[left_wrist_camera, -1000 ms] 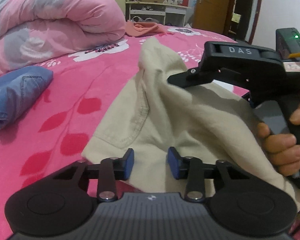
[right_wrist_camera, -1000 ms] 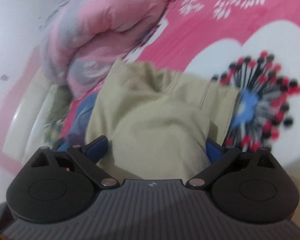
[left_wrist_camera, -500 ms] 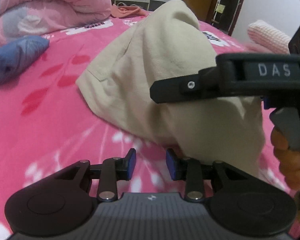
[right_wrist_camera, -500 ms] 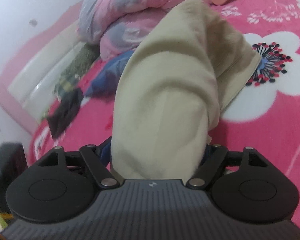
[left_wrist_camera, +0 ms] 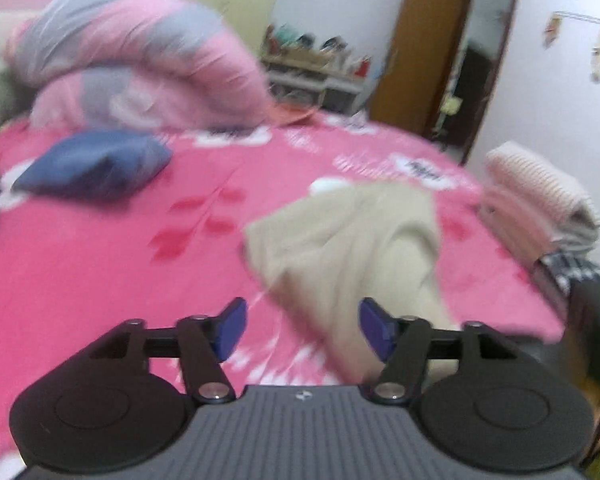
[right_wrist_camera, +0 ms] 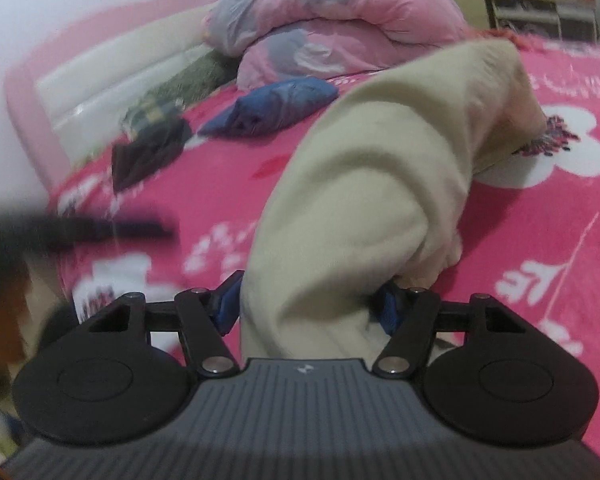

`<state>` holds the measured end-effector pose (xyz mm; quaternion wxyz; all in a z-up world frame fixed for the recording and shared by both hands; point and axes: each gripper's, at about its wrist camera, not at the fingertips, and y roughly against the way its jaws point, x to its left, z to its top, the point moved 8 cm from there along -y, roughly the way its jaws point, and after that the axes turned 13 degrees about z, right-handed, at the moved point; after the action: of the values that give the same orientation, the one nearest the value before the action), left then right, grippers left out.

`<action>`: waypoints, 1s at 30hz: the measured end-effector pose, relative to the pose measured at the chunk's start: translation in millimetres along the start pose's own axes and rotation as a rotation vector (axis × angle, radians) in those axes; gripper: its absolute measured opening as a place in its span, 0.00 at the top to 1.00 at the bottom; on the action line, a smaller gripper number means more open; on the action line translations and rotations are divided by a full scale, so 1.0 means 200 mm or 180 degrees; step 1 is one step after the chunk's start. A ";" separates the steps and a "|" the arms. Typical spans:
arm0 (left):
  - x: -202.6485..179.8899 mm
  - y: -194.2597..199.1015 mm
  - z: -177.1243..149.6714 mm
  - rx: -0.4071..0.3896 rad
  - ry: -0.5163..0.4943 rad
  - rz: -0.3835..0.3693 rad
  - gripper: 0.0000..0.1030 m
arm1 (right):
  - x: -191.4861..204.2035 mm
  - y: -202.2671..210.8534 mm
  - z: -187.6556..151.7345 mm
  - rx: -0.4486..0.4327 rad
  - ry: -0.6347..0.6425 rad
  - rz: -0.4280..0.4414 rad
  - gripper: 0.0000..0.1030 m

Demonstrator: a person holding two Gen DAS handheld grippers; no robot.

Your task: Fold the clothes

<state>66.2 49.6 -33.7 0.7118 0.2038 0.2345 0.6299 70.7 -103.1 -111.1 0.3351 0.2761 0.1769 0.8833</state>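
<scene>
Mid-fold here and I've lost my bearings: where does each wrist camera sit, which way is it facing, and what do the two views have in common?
Left wrist: on the left gripper, angled down across the pink bed toward the doorway; jaws opening, nothing pressed between them, beige garment just ahead.
Right wrist: on the right gripper, angled down toward the headboard; jaws closing around the bunched beige garment; a blurred dark shape at left.
Shared: the beige garment, the folded blue jeans, the rolled pink-grey duvet.
</scene>
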 end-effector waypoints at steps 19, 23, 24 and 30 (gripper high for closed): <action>-0.92 -0.84 0.15 0.0203 -0.2277 0.0858 0.44 | 0.20 -0.01 -0.22 0.0005 0.0866 -0.0502 0.37; -0.80 -0.82 0.22 0.0173 -0.2065 0.0949 0.68 | 0.17 0.03 -0.21 -0.0128 0.0843 -0.0621 0.53; -0.76 -0.80 0.24 0.0174 -0.1945 0.0954 0.72 | 0.16 0.05 -0.20 -0.0162 0.0815 -0.0628 0.55; -0.44 -0.66 0.40 0.0182 -0.0894 0.0700 0.77 | 0.13 0.15 -0.15 -0.0115 0.1152 -0.0884 0.65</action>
<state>211.5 -53.9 -39.6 0.6583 0.3343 0.1269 0.6624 21.1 -109.6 -109.6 0.4212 0.0801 0.2545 0.8668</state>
